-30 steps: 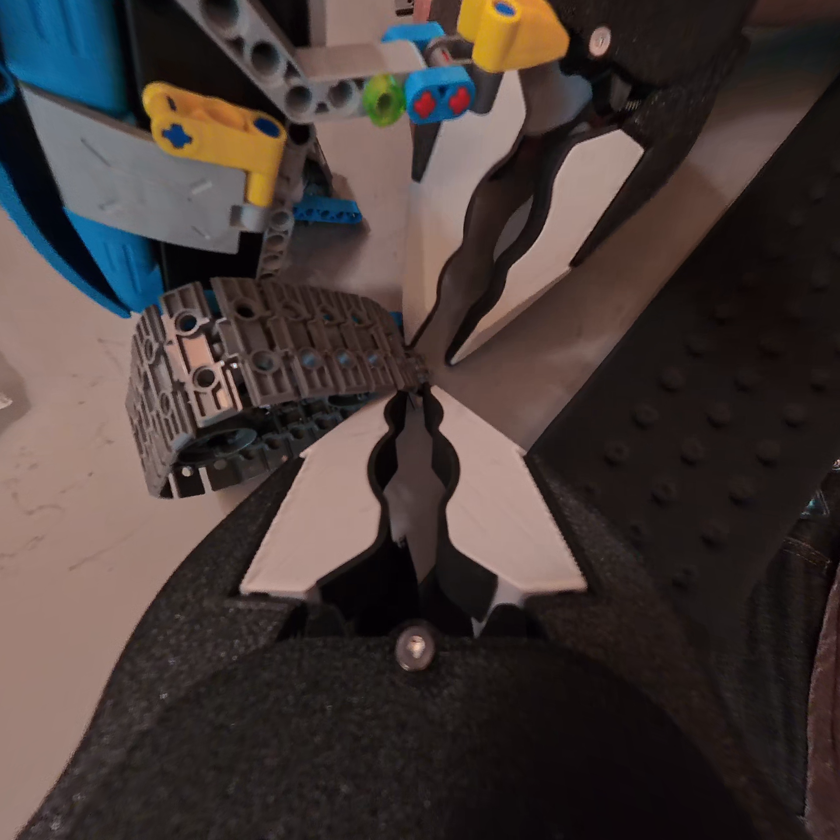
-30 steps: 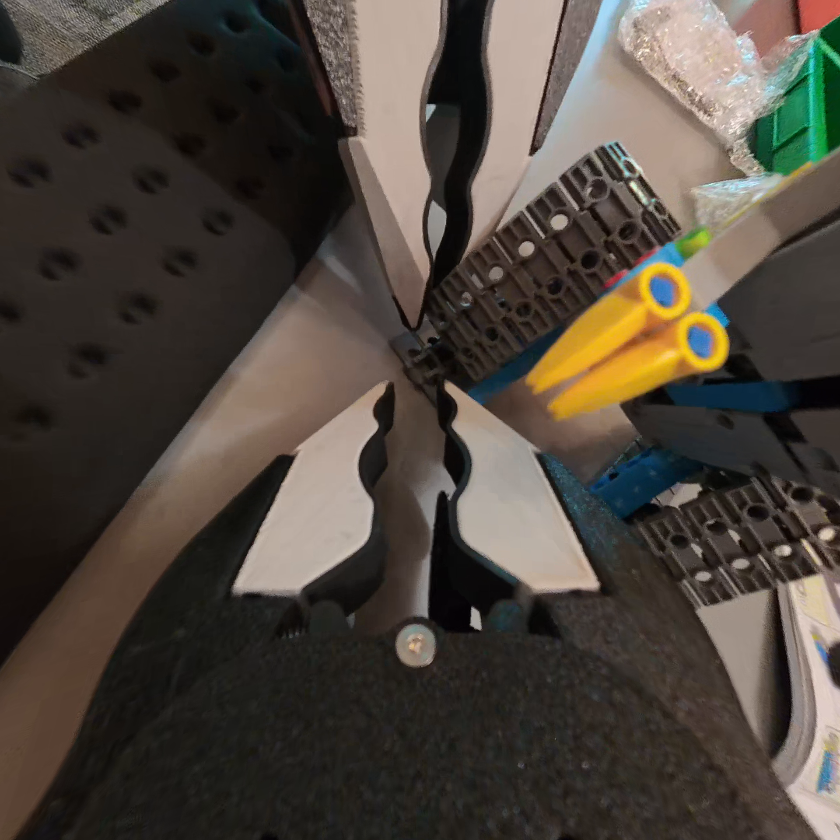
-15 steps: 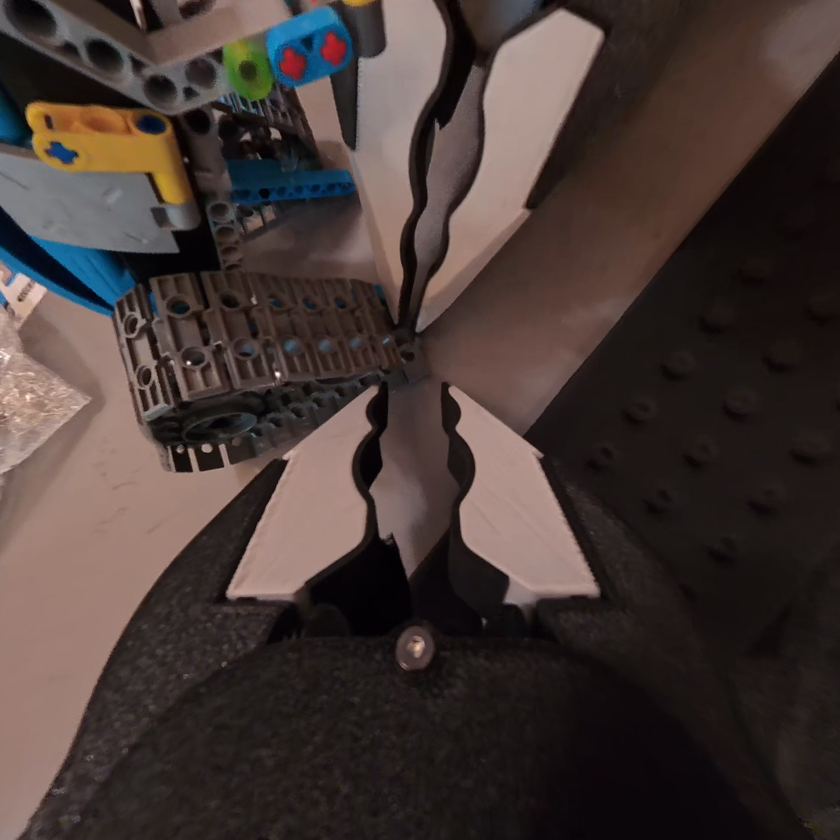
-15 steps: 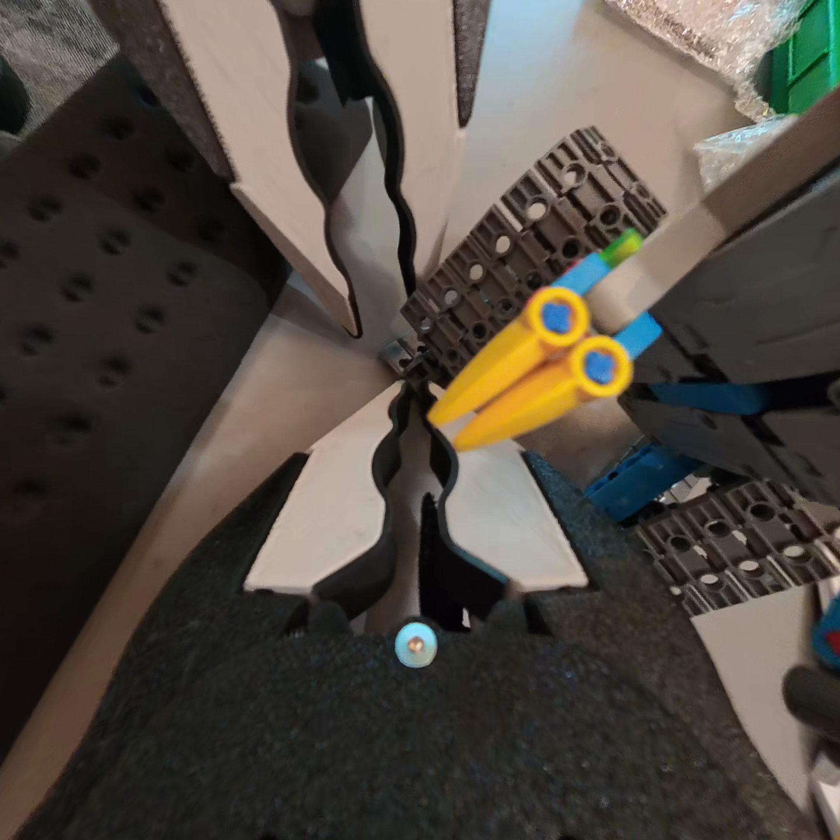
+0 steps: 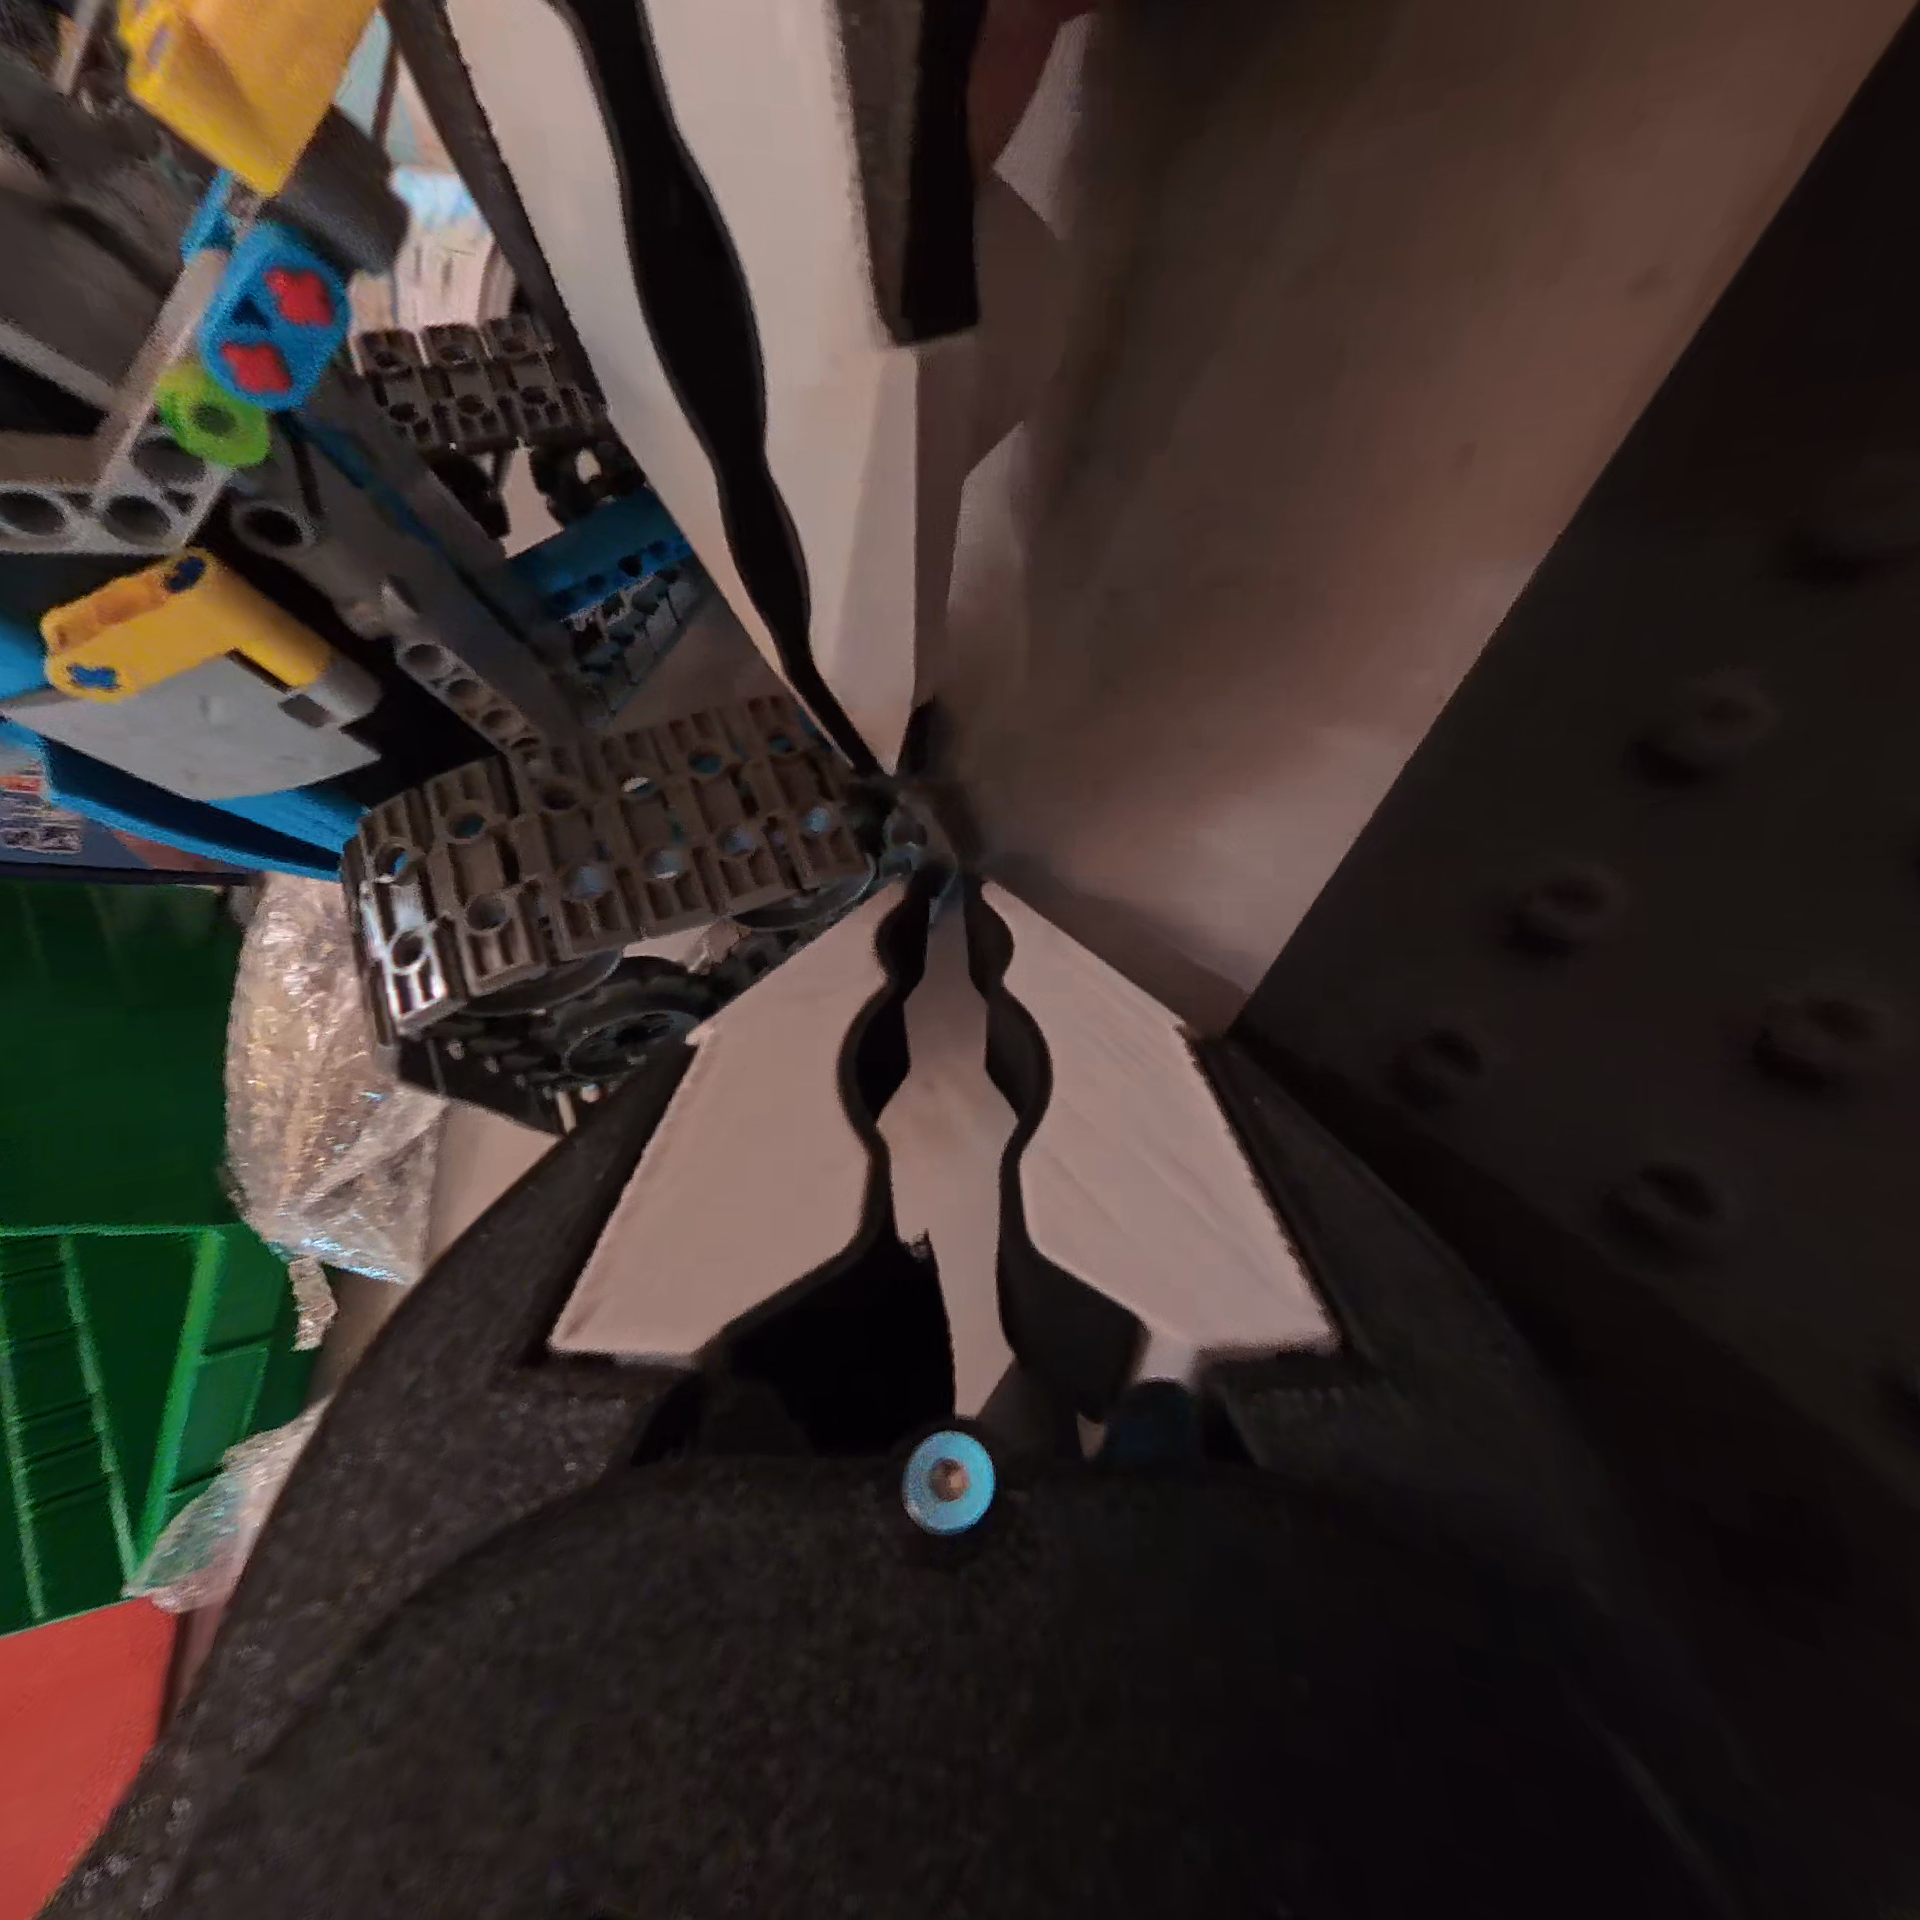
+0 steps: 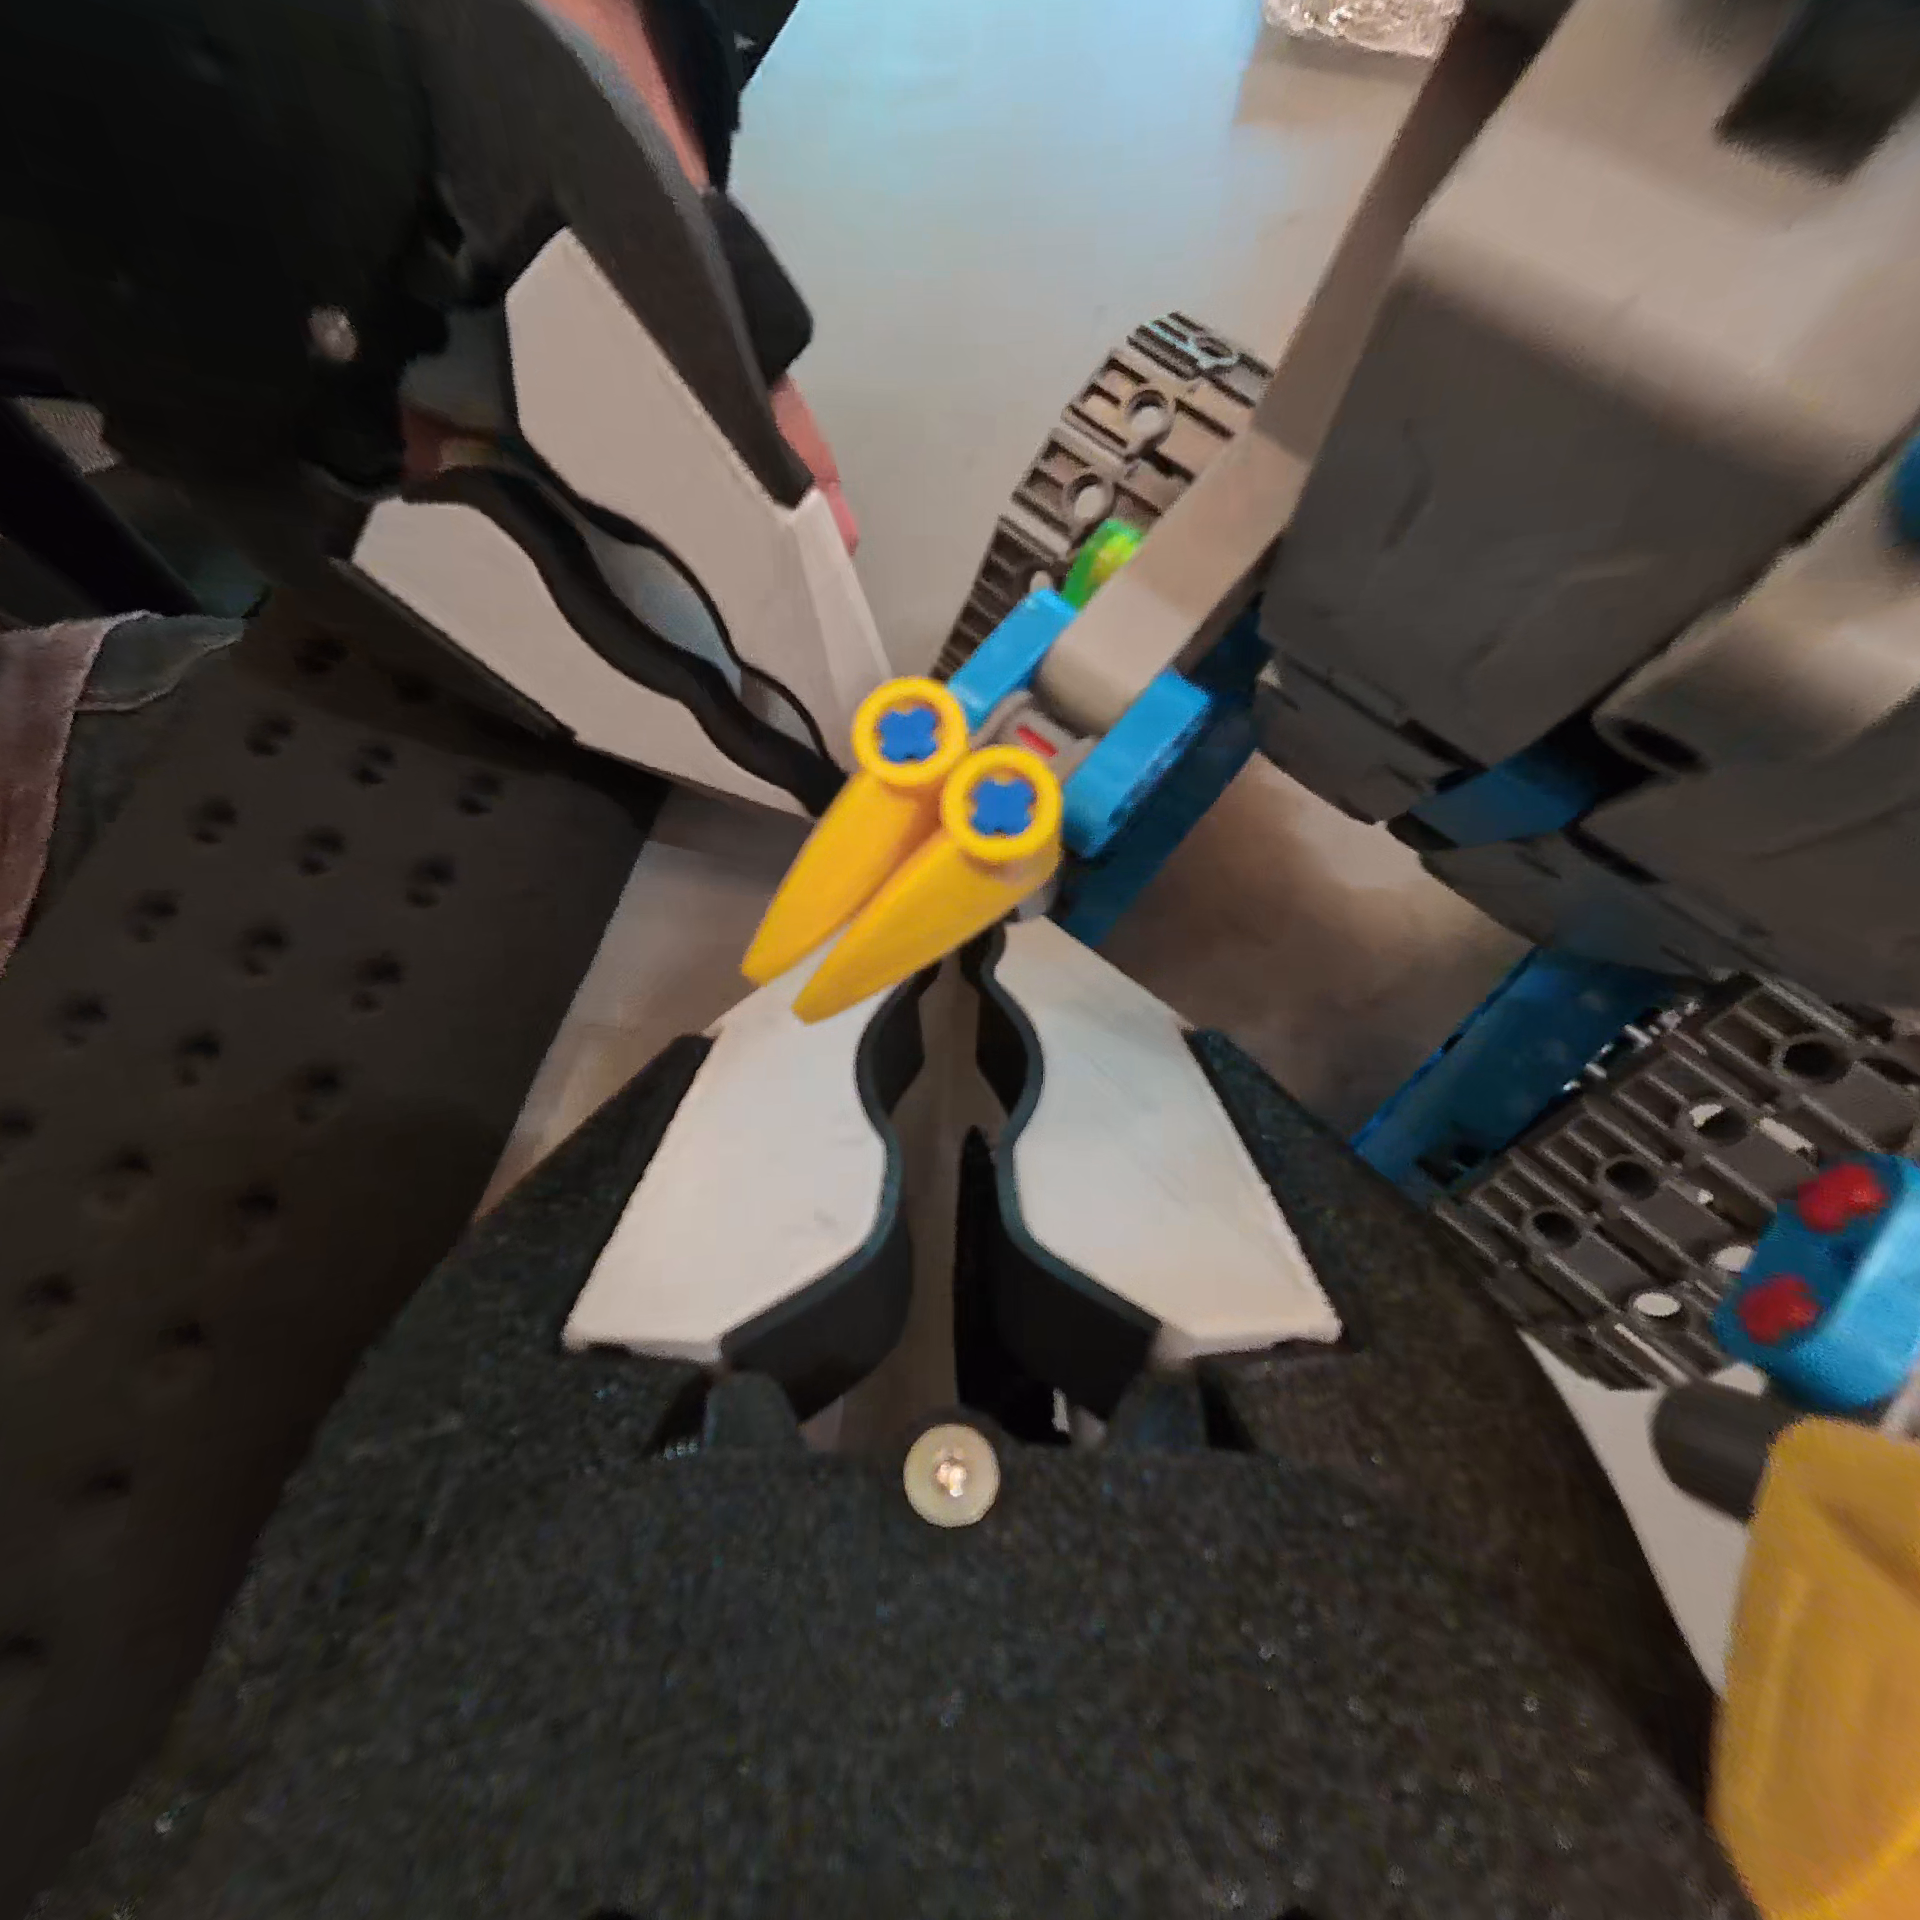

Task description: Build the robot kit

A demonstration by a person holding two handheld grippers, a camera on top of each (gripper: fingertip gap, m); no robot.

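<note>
A toy vehicle of building bricks (image 5: 208, 717) with a dark grey link track (image 5: 603, 852) stands on the pale table. My left gripper (image 5: 930, 899) has its jaws nearly together on the track's end link (image 5: 899, 831). My right gripper (image 5: 878, 774) reaches in from the top with its jaws closed at the same link. In the right wrist view my right gripper (image 6: 945, 961) is narrow, and its tips are partly hidden behind two yellow cones (image 6: 894, 883) on the vehicle. The left gripper (image 6: 831, 764) comes in from the upper left. Track (image 6: 1683, 1164) shows at the right.
A black dotted mat (image 5: 1662, 935) lies right of the grippers and also shows in the right wrist view (image 6: 208, 935). A green crate (image 5: 104, 1351), a clear plastic bag (image 5: 312, 1091) and a red object (image 5: 73, 1714) sit at the left. A hand (image 6: 821, 468) shows behind the left gripper. Left and right tips are no more than a few centimetres apart.
Both views have swung around the track's end while the tips stayed there. The left jaws opened slightly, then narrowed again. The right jaws have closed, and the yellow cones now sit over the right tips.
</note>
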